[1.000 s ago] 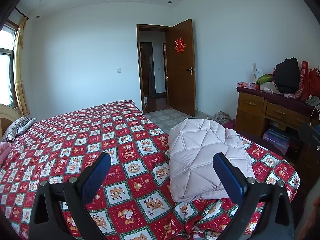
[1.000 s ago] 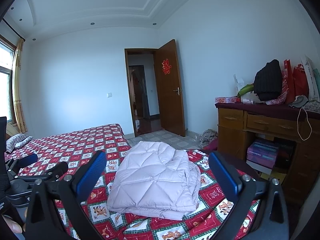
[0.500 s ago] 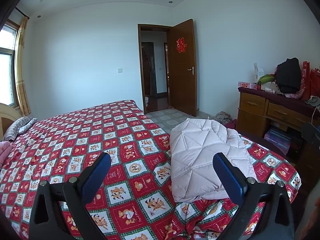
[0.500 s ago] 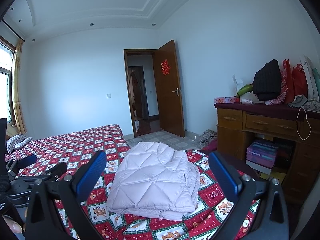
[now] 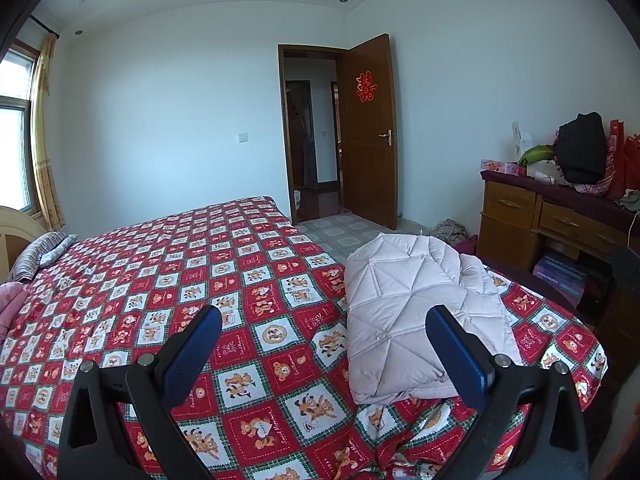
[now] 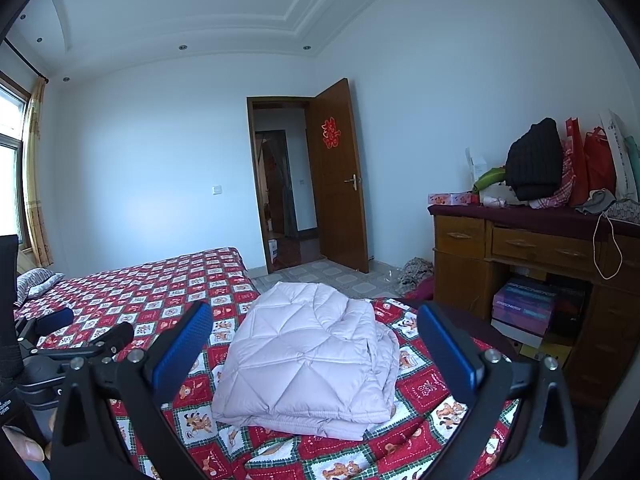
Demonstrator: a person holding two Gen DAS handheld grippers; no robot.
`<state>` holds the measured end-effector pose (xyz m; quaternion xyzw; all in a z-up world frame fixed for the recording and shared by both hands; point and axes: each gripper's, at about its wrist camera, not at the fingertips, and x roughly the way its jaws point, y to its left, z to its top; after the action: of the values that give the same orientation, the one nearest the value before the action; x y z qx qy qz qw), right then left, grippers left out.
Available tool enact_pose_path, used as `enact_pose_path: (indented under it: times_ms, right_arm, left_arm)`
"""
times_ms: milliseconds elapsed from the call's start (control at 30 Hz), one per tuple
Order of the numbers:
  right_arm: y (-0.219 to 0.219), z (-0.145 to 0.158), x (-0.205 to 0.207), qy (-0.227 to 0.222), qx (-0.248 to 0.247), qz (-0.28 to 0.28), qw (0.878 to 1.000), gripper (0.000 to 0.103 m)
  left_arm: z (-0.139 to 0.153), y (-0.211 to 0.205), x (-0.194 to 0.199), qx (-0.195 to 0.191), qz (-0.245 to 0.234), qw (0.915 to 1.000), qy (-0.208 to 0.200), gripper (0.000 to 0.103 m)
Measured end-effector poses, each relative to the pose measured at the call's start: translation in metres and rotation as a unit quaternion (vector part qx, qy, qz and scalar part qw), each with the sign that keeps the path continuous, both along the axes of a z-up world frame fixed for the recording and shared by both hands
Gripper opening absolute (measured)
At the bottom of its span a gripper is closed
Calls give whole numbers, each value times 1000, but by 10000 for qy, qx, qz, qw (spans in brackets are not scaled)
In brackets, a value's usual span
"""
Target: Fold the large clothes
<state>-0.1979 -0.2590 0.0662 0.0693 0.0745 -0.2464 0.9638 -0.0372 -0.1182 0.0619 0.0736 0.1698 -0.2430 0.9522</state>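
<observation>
Folded quilted jacket (image 6: 308, 354) lying in a compact stack at bed (image 5: 168, 272) corner, near the dresser. Left tongs (image 5: 320, 344) and right tongs (image 6: 314, 338) both spread, empty, clear of fabric. Folding apparently complete. Next: confirm edges aligned; press flat or withdraw.

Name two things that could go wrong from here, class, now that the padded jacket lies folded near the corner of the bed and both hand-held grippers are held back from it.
1. The folded jacket lies near the bed's corner, so a nudge might slide it toward the floor.
2. Its puffy layers look loosely stacked on the right side and may spring open. The left hand-held gripper and right hand-held gripper are open, pinning nothing.
</observation>
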Motion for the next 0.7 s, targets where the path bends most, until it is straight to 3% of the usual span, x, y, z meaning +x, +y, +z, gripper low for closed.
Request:
enact_pose_path:
  times_ms: [267, 700]
  right_arm:
    - [-3, -5, 5, 96, 50, 33, 9999, 103]
    - [-5, -7, 6, 121, 86, 32, 9999, 103]
  left_arm:
    - [-1, 0, 6, -58, -97, 9998, 175, 102]
    - [-1, -2, 2, 13, 24, 9999, -105, 102]
